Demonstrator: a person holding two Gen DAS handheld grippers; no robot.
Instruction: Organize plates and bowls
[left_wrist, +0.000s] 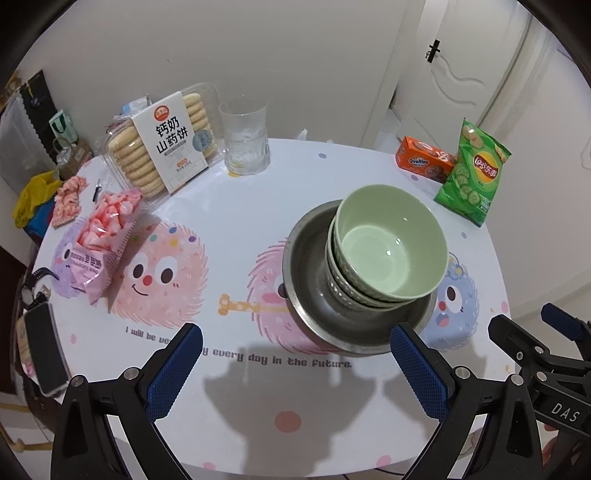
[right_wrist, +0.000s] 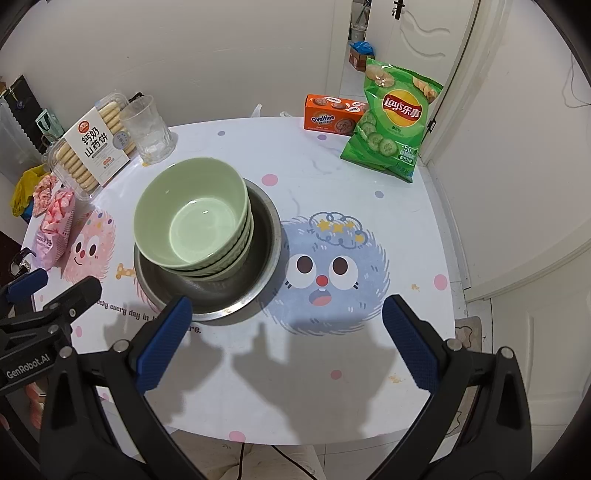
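Bowls: a stack of pale green bowls (left_wrist: 388, 247), nested one in another, sits inside a shallow steel dish (left_wrist: 314, 295) near the middle of the round table (left_wrist: 258, 406). The stack leans off-centre in the dish, toward its left rim as the right wrist view has it (right_wrist: 192, 221); the dish's bare metal floor (right_wrist: 262, 236) shows on the other side. Top bowl is empty, glossy inside.

Left gripper (left_wrist: 295, 345) hovers above the near edge of the table, blue-padded fingers (left_wrist: 177, 369) spread wide, nothing between them. Its right finger overlaps the dish's near rim in the view; contact cannot be judged. Right gripper (right_wrist: 284, 314) likewise hangs over the near edge, jaws wide apart and holding nothing, its left finger (right_wrist: 162, 343) crossing in front of the dish rim. Each gripper's black frame shows at the edge of the other's view.

Tablecloth: white with cartoon fuzzy monsters and a printed line of text. At the far side stand a clear tumbler (left_wrist: 245, 136) and, just beside it, a tray of biscuits (left_wrist: 162, 144). A pink snack bag (left_wrist: 99, 243) lies left of those. Well apart on the right, an orange Ovaltine box (right_wrist: 332, 114) with a green Lay's crisp bag (right_wrist: 391, 122) leaning in front of it. A dark phone (left_wrist: 44, 350) lies at the table's left edge.
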